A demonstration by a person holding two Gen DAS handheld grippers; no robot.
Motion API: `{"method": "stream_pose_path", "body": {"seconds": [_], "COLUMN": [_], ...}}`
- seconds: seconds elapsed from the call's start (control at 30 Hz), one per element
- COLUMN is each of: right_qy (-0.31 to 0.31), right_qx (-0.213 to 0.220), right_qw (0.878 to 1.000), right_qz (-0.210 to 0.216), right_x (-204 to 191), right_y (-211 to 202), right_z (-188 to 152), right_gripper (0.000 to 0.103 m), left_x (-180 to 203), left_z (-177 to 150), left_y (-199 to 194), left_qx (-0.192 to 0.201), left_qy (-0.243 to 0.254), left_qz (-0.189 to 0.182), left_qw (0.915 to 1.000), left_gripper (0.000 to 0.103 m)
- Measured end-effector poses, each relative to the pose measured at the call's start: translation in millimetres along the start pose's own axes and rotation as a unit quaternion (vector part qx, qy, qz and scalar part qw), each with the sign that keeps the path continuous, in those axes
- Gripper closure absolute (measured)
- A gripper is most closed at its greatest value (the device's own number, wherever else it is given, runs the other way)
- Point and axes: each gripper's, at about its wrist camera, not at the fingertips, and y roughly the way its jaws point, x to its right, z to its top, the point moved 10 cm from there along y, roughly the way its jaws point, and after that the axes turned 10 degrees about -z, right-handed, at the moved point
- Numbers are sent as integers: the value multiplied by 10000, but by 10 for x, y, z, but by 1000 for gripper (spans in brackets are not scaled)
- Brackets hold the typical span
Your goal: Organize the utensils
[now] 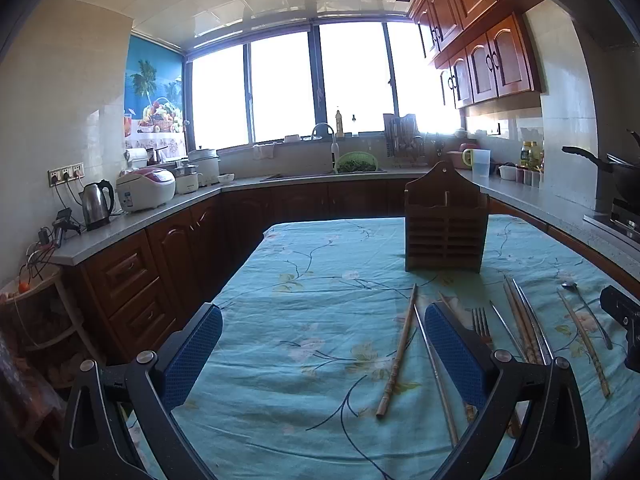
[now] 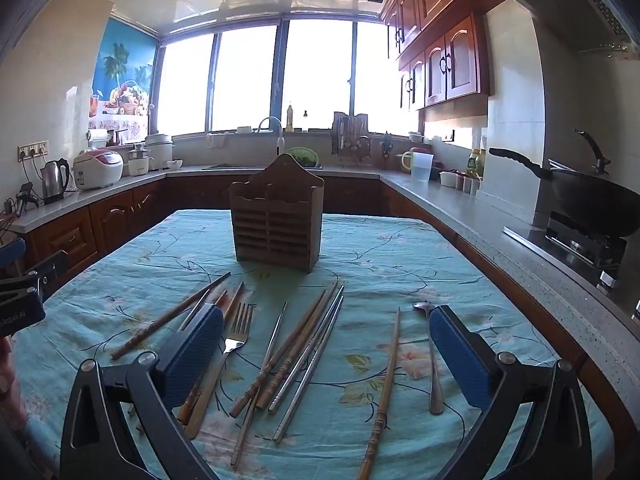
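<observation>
A brown wooden utensil holder (image 1: 445,224) stands upright on the table; it also shows in the right wrist view (image 2: 276,220). Several utensils lie loose on the cloth in front of it: wooden chopsticks (image 2: 294,346), metal chopsticks (image 2: 316,354), a fork (image 2: 236,334) and a spoon (image 2: 432,360). In the left wrist view a wooden chopstick (image 1: 398,354), the fork (image 1: 481,324) and the spoon (image 1: 588,312) show. My left gripper (image 1: 324,356) is open and empty above the cloth. My right gripper (image 2: 326,360) is open and empty, hovering over the utensils.
The table wears a teal floral cloth (image 2: 400,264). Counters run around it, with a kettle (image 1: 97,204), a rice cooker (image 1: 146,190), a sink with a green basket (image 1: 357,162) and a wok (image 2: 592,196) on the stove at the right.
</observation>
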Motion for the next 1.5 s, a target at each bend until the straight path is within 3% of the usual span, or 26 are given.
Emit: {"method": "stream_pose_path", "body": {"seconds": [0.2, 0.57, 1.5], "right_qy": [40, 46, 57], "right_qx": [238, 281, 289], "right_qw": [9997, 9996, 9995], "right_qz": [72, 82, 136], "right_x": [-34, -48, -69], "right_y": [-76, -158, -192], "right_z": [-40, -180, -170], "right_gripper": [0, 0, 0], "left_x": [-11, -3, -6], "left_z": [-40, -211, -229], "left_y": [-72, -161, -189], "left_qx": [140, 177, 260], "left_qy": [-47, -23, 14], "left_qz": [-27, -10, -6], "left_qw": [9999, 9998, 9997], "left_gripper": [1, 1, 1]}}
